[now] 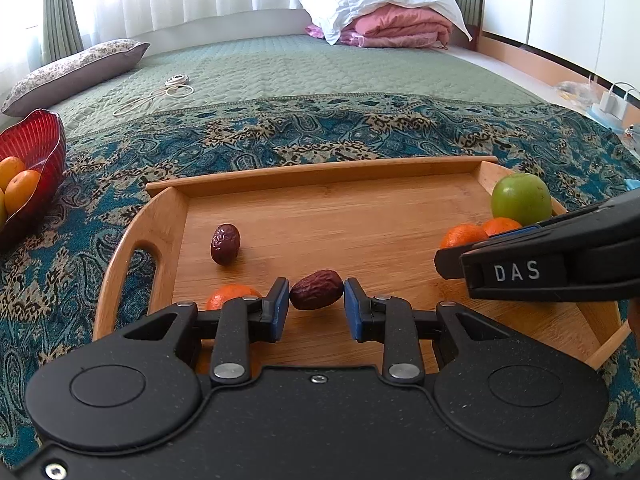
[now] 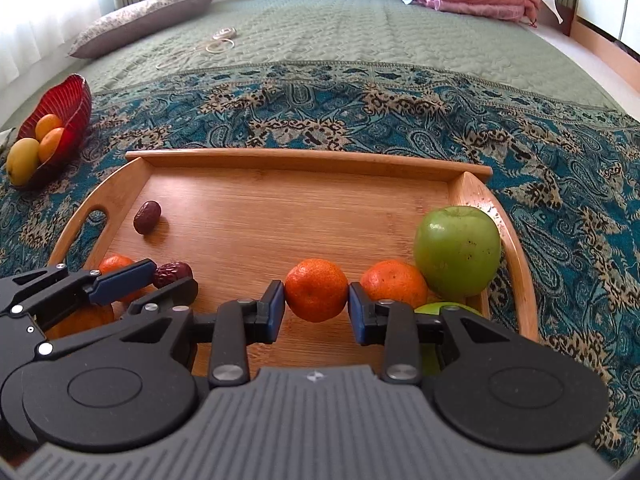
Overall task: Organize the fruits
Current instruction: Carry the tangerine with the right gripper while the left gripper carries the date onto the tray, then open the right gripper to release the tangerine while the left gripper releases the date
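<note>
On a wooden tray (image 2: 476, 178), the left claw (image 1: 316, 306) pinches a light, wrinkled red date (image 1: 316, 290) endwise, while the right claw (image 2: 316, 306) squeezes a soft, easily bruised tangerine (image 2: 316, 290) across its middle.

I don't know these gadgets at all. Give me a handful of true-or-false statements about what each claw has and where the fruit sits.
1. The left gripper has a wrinkled red date between its fingers. True.
2. The right gripper is around a green apple. False: it is around a mandarin; the green apple sits further right.
3. The red bowl stands on the wooden tray. False: it is on the bedspread, left of the wooden tray.
4. A second date lies loose on the tray. True.
</note>
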`<state>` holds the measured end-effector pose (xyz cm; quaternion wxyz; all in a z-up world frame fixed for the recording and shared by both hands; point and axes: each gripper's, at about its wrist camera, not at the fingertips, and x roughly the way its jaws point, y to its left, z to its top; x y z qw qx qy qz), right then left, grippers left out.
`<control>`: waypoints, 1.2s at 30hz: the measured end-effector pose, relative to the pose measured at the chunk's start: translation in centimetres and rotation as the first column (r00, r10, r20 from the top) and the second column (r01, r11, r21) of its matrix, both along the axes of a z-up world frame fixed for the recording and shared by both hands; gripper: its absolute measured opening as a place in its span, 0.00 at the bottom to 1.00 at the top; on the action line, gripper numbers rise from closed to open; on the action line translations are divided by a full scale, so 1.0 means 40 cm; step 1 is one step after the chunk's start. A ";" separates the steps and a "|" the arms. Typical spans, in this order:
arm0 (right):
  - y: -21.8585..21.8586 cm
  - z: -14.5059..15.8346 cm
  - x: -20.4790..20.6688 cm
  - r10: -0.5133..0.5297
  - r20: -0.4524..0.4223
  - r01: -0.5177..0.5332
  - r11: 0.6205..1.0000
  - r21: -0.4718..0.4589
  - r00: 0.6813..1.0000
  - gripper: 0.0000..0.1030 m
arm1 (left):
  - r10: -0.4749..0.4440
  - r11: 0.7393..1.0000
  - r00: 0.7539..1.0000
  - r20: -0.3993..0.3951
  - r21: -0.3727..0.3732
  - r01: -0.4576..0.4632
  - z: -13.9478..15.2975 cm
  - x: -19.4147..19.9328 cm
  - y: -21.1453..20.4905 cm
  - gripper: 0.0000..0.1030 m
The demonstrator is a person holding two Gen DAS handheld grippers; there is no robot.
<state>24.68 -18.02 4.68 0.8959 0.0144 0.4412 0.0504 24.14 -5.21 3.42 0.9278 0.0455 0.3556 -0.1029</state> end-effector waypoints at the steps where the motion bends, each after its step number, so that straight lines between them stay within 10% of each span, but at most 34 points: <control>1: 0.001 0.000 0.001 -0.003 -0.003 0.003 1.000 -0.001 1.000 0.39 | 0.001 1.000 1.000 -0.001 -0.001 -0.001 0.000 -0.001 0.001 0.28; 36: -0.015 0.016 -0.033 0.002 0.018 -0.004 0.994 0.107 1.000 0.56 | -0.016 0.999 1.000 0.021 -0.044 0.017 0.045 -0.074 0.021 0.65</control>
